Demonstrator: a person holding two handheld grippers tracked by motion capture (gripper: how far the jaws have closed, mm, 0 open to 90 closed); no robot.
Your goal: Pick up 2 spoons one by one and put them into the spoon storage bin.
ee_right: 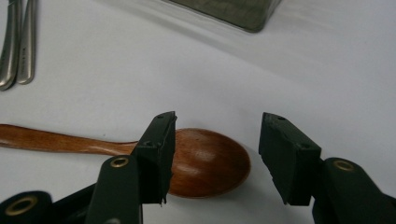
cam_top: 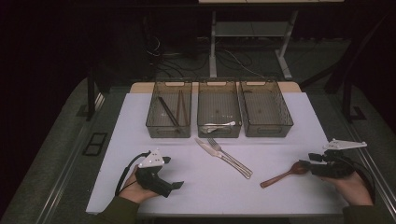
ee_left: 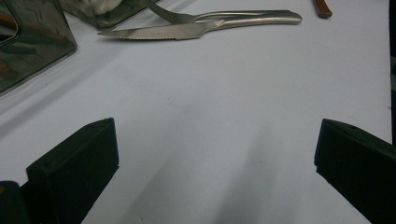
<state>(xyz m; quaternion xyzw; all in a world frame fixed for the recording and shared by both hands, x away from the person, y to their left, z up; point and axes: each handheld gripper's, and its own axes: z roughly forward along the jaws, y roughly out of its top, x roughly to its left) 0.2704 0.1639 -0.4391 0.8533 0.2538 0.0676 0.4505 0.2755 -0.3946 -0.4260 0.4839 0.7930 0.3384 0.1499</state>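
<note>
white table (cam_top: pixel 140 116) under dim light — wooden spoon (cam_top: pixel 285 174) lies flat at the right, its bowl between the right tool's (ee_right: pixel 215 156) parted jaws, unpinched; left tool (ee_left: pixel 215 154) gapes wide, empty.

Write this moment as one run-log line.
right gripper: open over wooden spoon bowl | left gripper: open, idle | knife, fork: on table

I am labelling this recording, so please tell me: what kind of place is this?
Probably a lab or workshop bench set up for sorting cutlery, not a home kitchen: a white table with three clear bins, cables on the dark floor, and a metal desk frame behind.
</note>
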